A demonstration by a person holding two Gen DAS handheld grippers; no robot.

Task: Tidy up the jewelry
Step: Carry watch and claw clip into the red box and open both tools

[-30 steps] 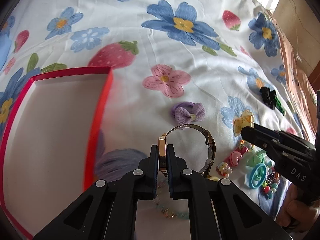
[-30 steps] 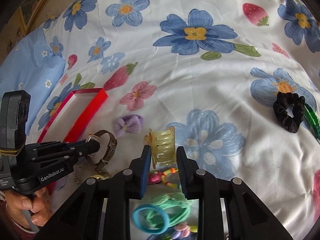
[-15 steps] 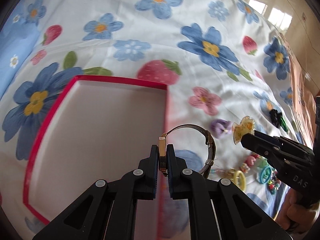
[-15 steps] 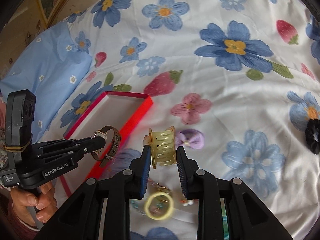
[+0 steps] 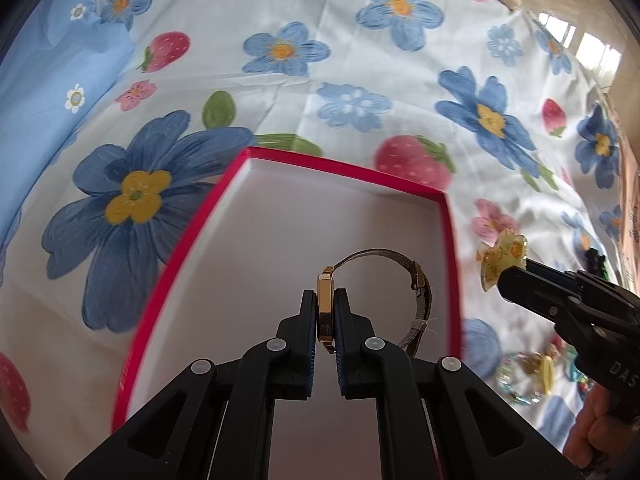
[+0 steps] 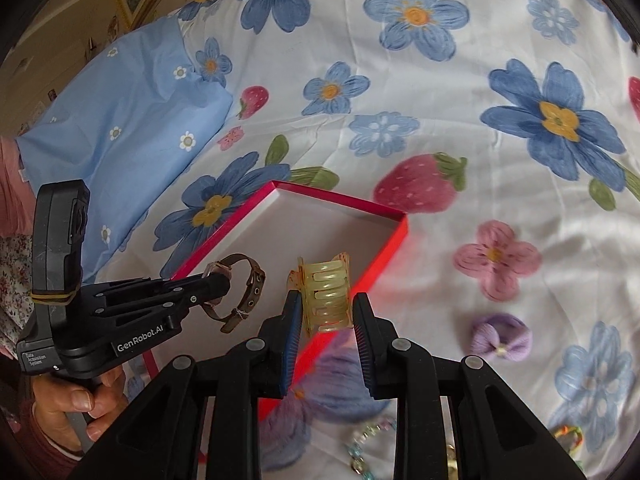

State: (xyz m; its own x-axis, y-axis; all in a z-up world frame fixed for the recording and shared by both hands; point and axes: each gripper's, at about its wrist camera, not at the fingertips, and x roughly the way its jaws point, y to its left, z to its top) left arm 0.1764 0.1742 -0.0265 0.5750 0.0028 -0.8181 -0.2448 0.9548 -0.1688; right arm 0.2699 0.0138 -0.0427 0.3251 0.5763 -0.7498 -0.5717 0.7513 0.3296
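Note:
My left gripper [image 5: 326, 306] is shut on a gold-cased wristwatch [image 5: 325, 307] with a brown strap, held above the white inside of a red-rimmed box [image 5: 340, 168]. In the right wrist view the left gripper [image 6: 218, 280] holds the watch [image 6: 240, 292] over the box [image 6: 340, 200]. My right gripper [image 6: 324, 312] is shut on a pale yellow hair claw clip [image 6: 325, 296], above the box's right wall. The clip [image 5: 500, 258] shows at the right gripper's tip in the left wrist view, just right of the box.
The box lies on a floral bedsheet [image 6: 440, 80]. A purple bow clip [image 6: 500, 338], a purple fluffy hair tie [image 6: 320, 396] and several bead bracelets [image 6: 368, 440] lie right of and below the box. A blue pillow [image 6: 120, 100] lies at the left.
Both grippers moved left with their loads. The watch is now over the inside of the box, and the claw clip has reached the box's right wall.

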